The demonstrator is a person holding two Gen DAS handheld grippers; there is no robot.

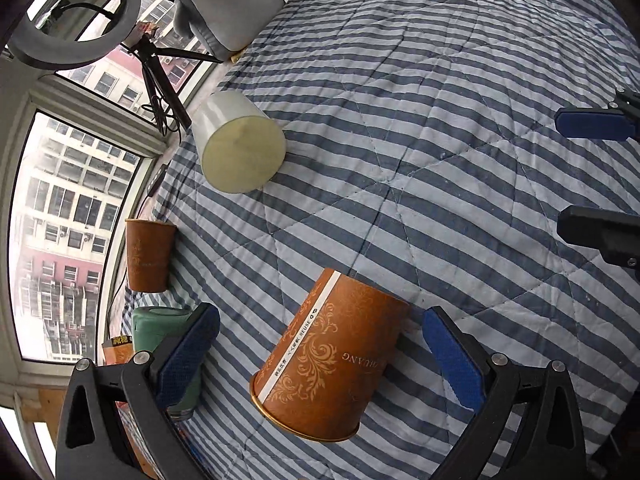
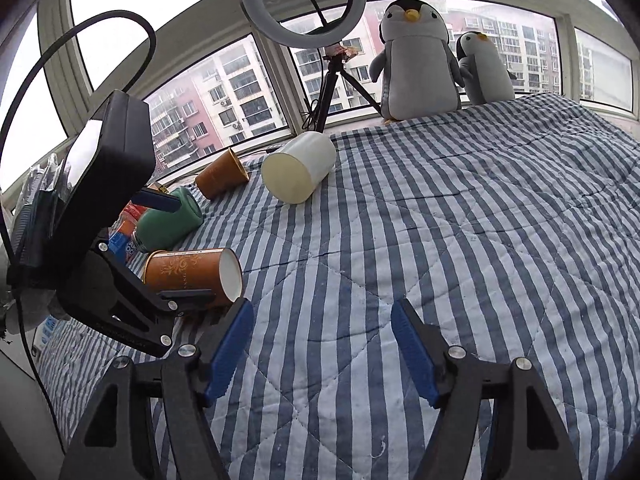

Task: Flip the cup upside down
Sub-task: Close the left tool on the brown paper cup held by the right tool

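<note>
A brown paper cup with a gold pattern lies on its side on the striped quilt, between the blue pads of my left gripper. The jaws stand wide open, with a gap on each side of the cup. In the right wrist view the same cup lies at the left, its white bottom facing right, with the left gripper around it. My right gripper is open and empty over the quilt. Its tips show at the right edge of the left wrist view.
A white cup lies on its side farther away. A second brown cup and a green bottle lie by the window edge. A ring light on a tripod and two plush penguins stand at the far edge.
</note>
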